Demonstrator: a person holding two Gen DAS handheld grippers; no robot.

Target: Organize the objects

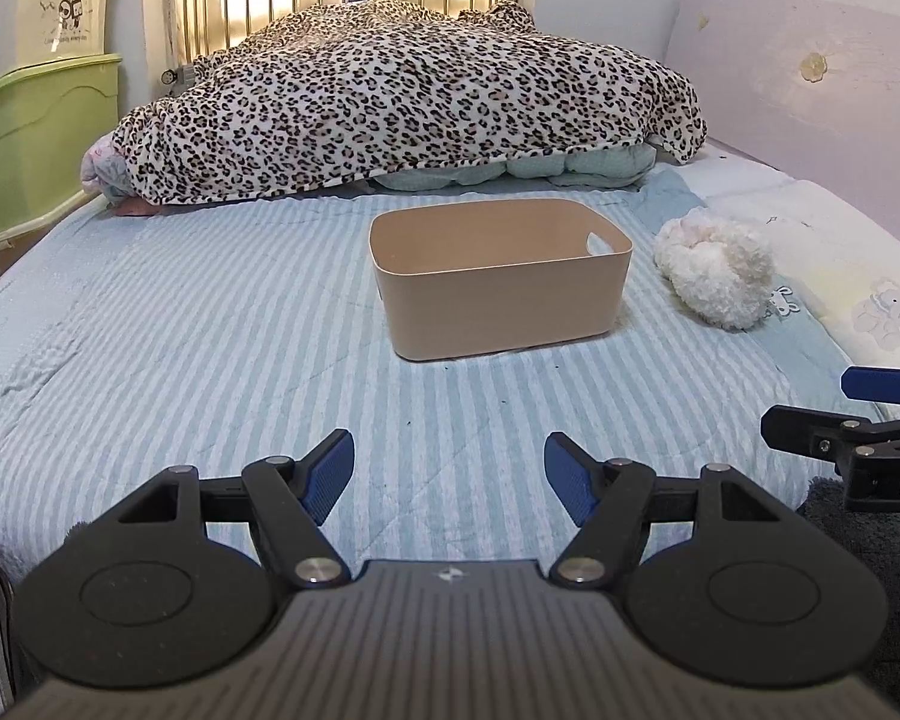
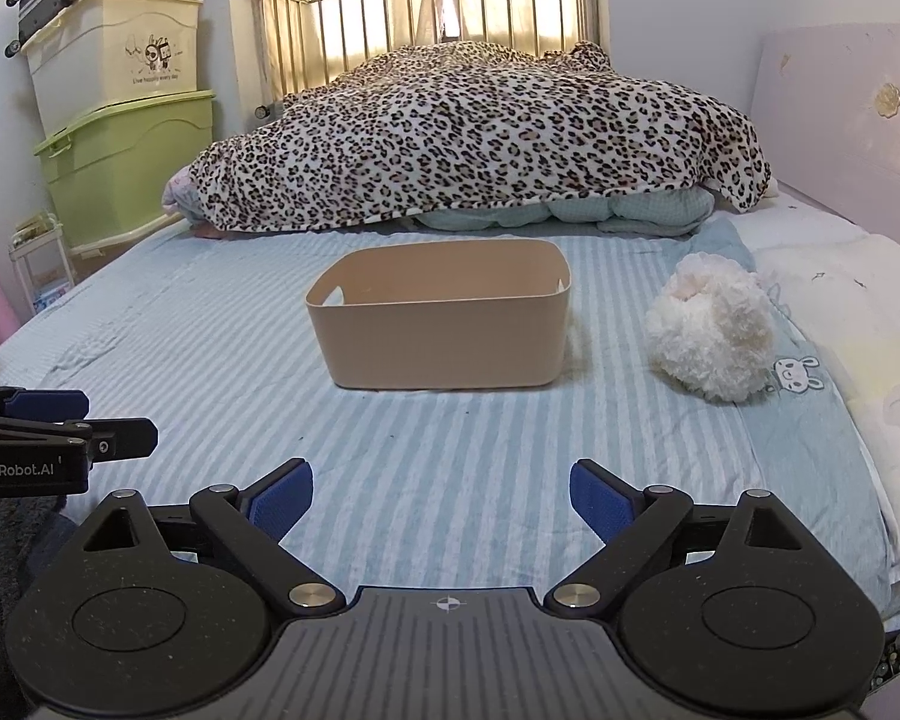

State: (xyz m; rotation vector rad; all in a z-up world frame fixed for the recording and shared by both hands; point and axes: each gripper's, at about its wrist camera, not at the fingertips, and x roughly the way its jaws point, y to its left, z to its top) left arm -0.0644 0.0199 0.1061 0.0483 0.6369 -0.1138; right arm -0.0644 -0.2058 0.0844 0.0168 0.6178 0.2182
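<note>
A tan plastic bin (image 1: 504,294) with handle cut-outs stands on the blue striped bed sheet (image 1: 210,330); it also shows in the right wrist view (image 2: 444,336). Its visible inside looks empty. A fluffy white plush item (image 1: 717,273) lies to the bin's right, also in the right wrist view (image 2: 711,339). My left gripper (image 1: 448,471) is open and empty over the bed's near edge. My right gripper (image 2: 441,495) is open and empty, level with the left one; it also shows at the right edge of the left wrist view (image 1: 852,402).
A leopard-print blanket (image 1: 402,96) over folded quilts fills the back of the bed. Pillows (image 2: 858,324) lie along the right side by a pale headboard (image 1: 810,78). Green and cream storage boxes (image 2: 126,168) stack at the left wall. A metal railing (image 2: 450,12) stands behind.
</note>
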